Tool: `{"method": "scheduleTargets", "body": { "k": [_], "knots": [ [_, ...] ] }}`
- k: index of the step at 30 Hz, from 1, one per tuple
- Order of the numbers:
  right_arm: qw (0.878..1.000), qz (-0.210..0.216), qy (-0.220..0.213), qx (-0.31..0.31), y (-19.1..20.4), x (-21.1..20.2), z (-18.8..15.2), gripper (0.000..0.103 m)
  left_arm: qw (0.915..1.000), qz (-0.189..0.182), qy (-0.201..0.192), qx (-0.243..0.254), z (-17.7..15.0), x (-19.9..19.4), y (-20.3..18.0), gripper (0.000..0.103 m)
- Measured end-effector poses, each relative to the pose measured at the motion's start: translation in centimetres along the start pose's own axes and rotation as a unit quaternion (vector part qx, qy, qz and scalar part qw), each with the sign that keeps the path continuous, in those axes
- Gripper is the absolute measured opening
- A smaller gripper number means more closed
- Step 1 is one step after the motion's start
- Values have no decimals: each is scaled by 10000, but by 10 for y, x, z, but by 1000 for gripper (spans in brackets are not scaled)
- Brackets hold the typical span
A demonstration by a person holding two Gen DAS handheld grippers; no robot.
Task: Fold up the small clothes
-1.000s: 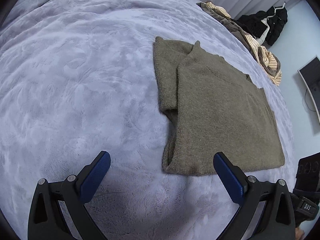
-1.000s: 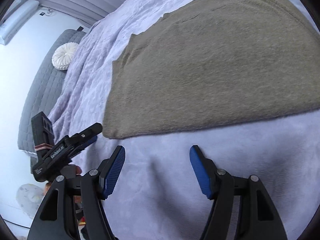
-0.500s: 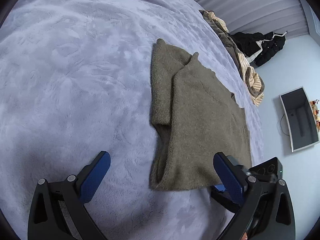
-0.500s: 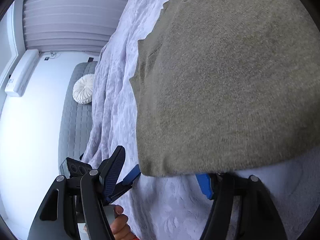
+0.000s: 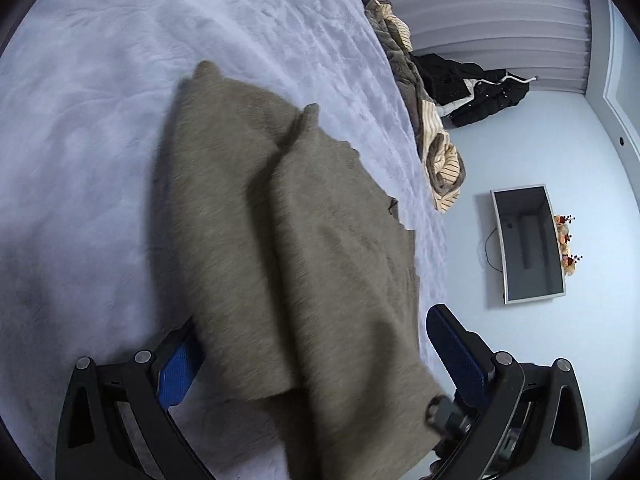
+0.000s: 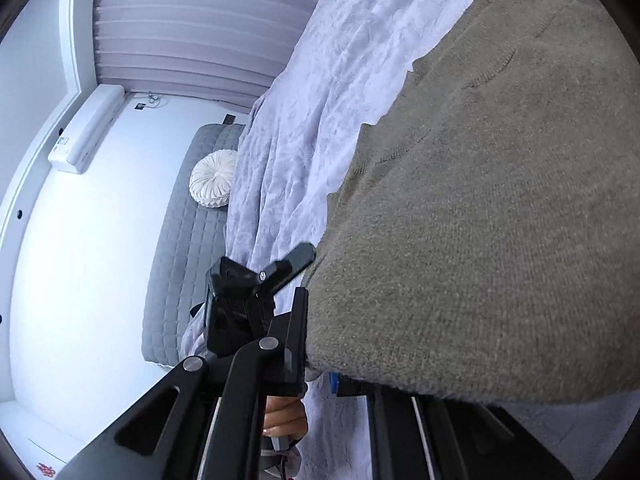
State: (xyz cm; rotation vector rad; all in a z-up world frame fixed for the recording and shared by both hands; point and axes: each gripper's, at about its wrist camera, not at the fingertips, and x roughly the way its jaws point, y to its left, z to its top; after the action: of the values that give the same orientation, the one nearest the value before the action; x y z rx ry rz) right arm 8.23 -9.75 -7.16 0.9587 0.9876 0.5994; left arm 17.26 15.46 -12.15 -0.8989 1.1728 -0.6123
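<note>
An olive-brown knitted sweater point(image 5: 292, 248), partly folded, lies on the lavender bed cover point(image 5: 100, 80). Its near hem lies between the open fingers of my left gripper point(image 5: 316, 360), covering part of the left blue pad point(image 5: 176, 372). In the right wrist view the sweater point(image 6: 480, 220) fills the right side and drapes over my right gripper point(image 6: 320, 364). That gripper's fingers stand close together at the sweater's corner, and the cloth hides the pads. The left gripper's body point(image 6: 248, 288) shows just beyond.
A pile of striped and dark clothes point(image 5: 432, 92) lies at the bed's far edge. A monitor point(image 5: 528, 244) hangs on the wall. A grey headboard with a round white cushion point(image 6: 212, 180) is behind the bed. An air conditioner point(image 6: 88, 128) sits on the wall.
Both grippers have moved forward onto the sweater's near hem. The hem now lies between the left fingers. The right gripper's fingers have come much closer together at the sweater's corner.
</note>
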Motion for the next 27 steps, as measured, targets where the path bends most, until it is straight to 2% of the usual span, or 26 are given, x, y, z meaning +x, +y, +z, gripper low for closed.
{"method": "scheduleTargets", "body": {
  "k": [1, 3, 4, 5, 7, 9, 10, 11, 12, 14, 15, 18, 19, 20, 21, 23, 27],
  "knots": [
    [10000, -70, 56, -40, -1, 2, -2, 9, 10000, 38, 21, 84, 3, 5, -6, 103],
    [9993, -262, 262, -51, -8, 9, -9, 9, 9983, 483, 89, 300, 5, 20, -17, 102],
    [9985, -350, 419, -42, -13, 14, -12, 9, 9965, 722, 136, 402, 5, 27, -20, 91],
    [9969, -469, 638, -45, -19, 17, -16, 10, 9944, 916, 200, 493, 5, 33, -21, 72],
    [9898, -774, 1186, -166, -24, 21, -23, 13, 9864, 1450, 377, 683, 4, 48, -21, 54],
    [9796, -1130, 1576, -522, -21, 12, -29, 13, 9835, 1561, 338, 852, 1, 50, -22, 51],
    [9764, -1243, 1609, -730, -18, 3, -29, 13, 9823, 1599, 301, 925, 1, 50, -26, 41],
    [9750, -1313, 1523, -947, -13, -11, -25, 13, 9816, 1618, 298, 964, 1, 50, -28, 35],
    [9756, -1345, 1369, -1069, -10, -24, -19, 13, 9805, 1671, 268, 1000, 1, 50, -32, 34],
    [9789, -1457, 761, -1213, -6, -54, 4, 13, 9756, 1850, 168, 1174, 0, 49, -45, 32],
    [9774, -1643, 449, -1251, -7, -65, 19, 13, 9724, 1944, 92, 1287, 0, 49, -55, 32],
    [9634, -2287, -61, -1396, -19, -76, 56, 9, 9676, 1998, -101, 1543, -3, 44, -80, 30],
    [9578, -2473, -48, -1467, -27, -70, 64, 9, 9668, 1982, -161, 1605, -4, 42, -91, 29],
    [9493, -2806, 146, -1412, -43, -57, 72, 9, 9660, 1966, -200, 1665, -4, 40, -100, 27],
    [9469, -2933, 405, -1253, -60, -44, 73, 7, 9654, 1934, -223, 1738, -5, 38, -111, 27],
    [9559, -2683, 284, -1157, -79, -41, 71, 3, 9616, 1914, -243, 1950, -7, 43, -137, 27],
    [9680, -2309, 77, -976, -89, -56, 65, 3, 9462, 1936, -118, 2589, -16, 76, -195, 27]
  ]
}}
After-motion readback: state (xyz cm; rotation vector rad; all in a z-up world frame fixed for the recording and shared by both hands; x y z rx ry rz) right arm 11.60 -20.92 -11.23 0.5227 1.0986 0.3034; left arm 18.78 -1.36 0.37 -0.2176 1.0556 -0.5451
